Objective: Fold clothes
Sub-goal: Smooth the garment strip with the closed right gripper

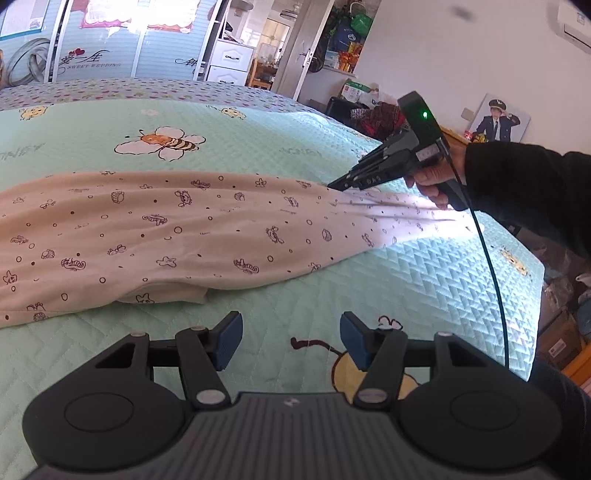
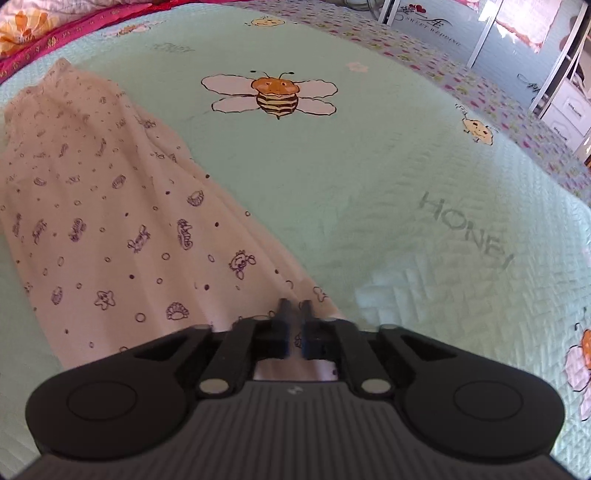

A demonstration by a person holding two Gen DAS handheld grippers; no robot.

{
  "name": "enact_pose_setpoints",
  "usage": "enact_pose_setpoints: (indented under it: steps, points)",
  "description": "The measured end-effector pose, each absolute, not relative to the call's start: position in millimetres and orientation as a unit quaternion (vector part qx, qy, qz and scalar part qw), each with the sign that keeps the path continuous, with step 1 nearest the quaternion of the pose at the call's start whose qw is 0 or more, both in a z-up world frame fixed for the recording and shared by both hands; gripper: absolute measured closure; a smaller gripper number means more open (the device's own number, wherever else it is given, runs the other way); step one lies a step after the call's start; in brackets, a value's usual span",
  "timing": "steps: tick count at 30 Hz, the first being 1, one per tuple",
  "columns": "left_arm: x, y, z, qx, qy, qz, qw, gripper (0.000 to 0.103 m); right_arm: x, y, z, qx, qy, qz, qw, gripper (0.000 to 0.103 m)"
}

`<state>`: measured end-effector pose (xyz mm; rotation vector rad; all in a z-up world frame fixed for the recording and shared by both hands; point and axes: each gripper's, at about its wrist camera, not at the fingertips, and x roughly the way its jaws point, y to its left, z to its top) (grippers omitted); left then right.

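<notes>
A cream garment [image 1: 155,236] printed with small cartoon figures lies stretched across the green bee-patterned bedspread [image 1: 258,136]. In the left wrist view my right gripper [image 1: 332,184], held in a hand with a dark sleeve, pinches the garment's far right edge, and the cloth draws into taut folds toward it. The right wrist view shows the same garment [image 2: 110,221] running away to the left, with my right gripper [image 2: 294,314] shut on a bunched edge of it. My left gripper [image 1: 291,339] hovers open over the bare bedspread, just short of the garment's near edge, with nothing between its blue pads.
The bedspread [image 2: 369,184] stretches wide to the right of the garment. A red and floral quilt [image 2: 55,33] lies at the bed's head. A wardrobe [image 1: 110,44], white drawers [image 1: 229,62] and cluttered boxes [image 1: 565,332] stand beyond the bed's edges.
</notes>
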<state>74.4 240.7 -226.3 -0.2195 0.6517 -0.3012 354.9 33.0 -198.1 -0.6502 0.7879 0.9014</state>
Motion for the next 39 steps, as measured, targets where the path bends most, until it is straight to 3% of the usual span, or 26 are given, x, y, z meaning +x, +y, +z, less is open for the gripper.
enact_pose_setpoints:
  steps: [8,11,17,18,21,32,35,37,39]
  points:
    - [73.8,241.4,-226.9,-0.107,0.320,-0.140,0.931,0.042,363.5,15.5,-171.7,-0.267,0.340,0.408,0.804,0.101]
    - [74.2,238.7,-228.3,-0.105,0.323,-0.141,0.930,0.042,350.9,27.3,-190.9,-0.311,0.347,0.422,0.778,0.084]
    - [74.1,238.1,-233.1,-0.102,0.332,-0.139,0.927,0.042,343.4,45.0,-206.6,-0.353,0.333,0.422,0.766,0.076]
    - [74.2,238.3,-233.7,-0.102,0.332,-0.138,0.927,0.042,343.9,46.5,-207.5,-0.356,0.334,0.423,0.763,0.077]
    - [74.2,238.4,-234.5,-0.102,0.332,-0.137,0.928,0.042,347.3,46.2,-205.6,-0.347,0.352,0.432,0.754,0.103]
    - [73.2,237.5,-234.4,-0.099,0.334,-0.130,0.928,0.042,361.4,36.1,-181.7,-0.316,0.322,0.402,0.797,0.102]
    - [72.8,236.9,-235.1,-0.099,0.335,-0.132,0.928,0.042,353.3,41.0,-193.3,-0.321,0.333,0.424,0.779,0.095]
    - [73.0,237.1,-236.4,-0.100,0.336,-0.131,0.927,0.042,345.5,47.0,-199.9,-0.337,0.329,0.434,0.768,0.078]
    - [73.1,236.6,-237.4,-0.099,0.337,-0.130,0.927,0.042,340.2,53.4,-206.0,-0.354,0.325,0.436,0.760,0.075]
